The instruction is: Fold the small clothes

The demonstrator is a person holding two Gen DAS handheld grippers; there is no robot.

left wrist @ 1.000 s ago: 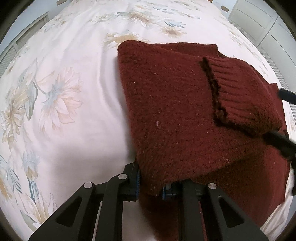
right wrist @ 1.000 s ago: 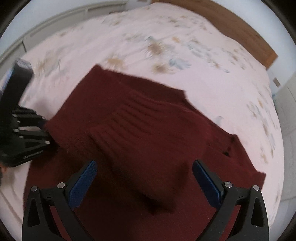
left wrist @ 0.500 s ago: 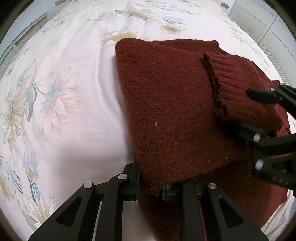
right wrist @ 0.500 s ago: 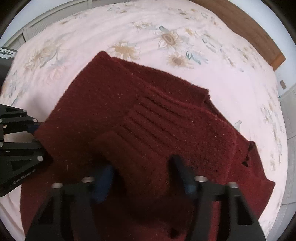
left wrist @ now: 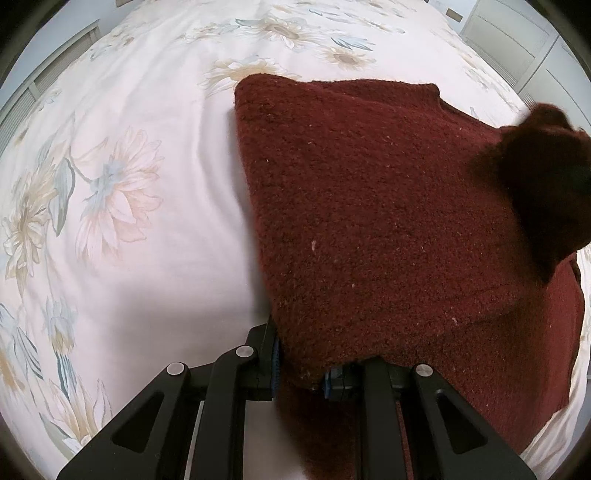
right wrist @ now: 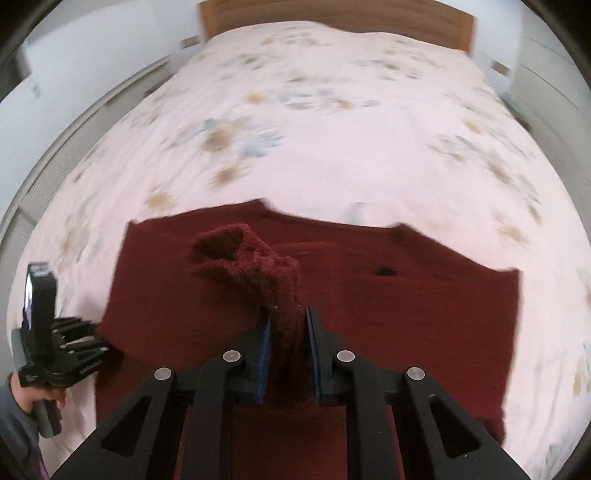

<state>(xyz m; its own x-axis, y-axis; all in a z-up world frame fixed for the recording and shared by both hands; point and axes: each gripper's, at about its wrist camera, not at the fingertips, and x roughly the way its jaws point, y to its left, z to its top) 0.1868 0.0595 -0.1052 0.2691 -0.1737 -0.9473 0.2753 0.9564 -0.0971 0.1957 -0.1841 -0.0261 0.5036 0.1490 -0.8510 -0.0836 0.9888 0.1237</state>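
Seen from the left wrist: a dark red knitted sweater [left wrist: 369, 206] spread on a bed with a white floral sheet [left wrist: 122, 229], taking up the right half of the frame, its left edge a straight fold. Left gripper [left wrist: 300, 363] at the bottom, clamped on the near corner of the sweater, the knit bunched between the two blue pads [left wrist: 274, 363] and draped over the right one. At the right edge, a lifted, blurred, darker part of the knit, the sleeve [left wrist: 546, 184], raised clear of the flat body. White cupboard doors [left wrist: 517, 48] in the top right corner. Seen from the right wrist: the same sweater [right wrist: 406, 295] lying flat across the lower middle of the bed, the sheet [right wrist: 332, 147] blurred beyond it and a wooden headboard [right wrist: 332, 18] at the top. Right gripper [right wrist: 287, 354] at the bottom centre, jaws just closed and now pinching the ribbed sleeve [right wrist: 258, 266], which stands up from between the pads with its open cuff curling over to the left. At the far left, the left gripper [right wrist: 99, 347] biting the sweater's left corner, held by a hand [right wrist: 40, 395] in a grey sleeve.
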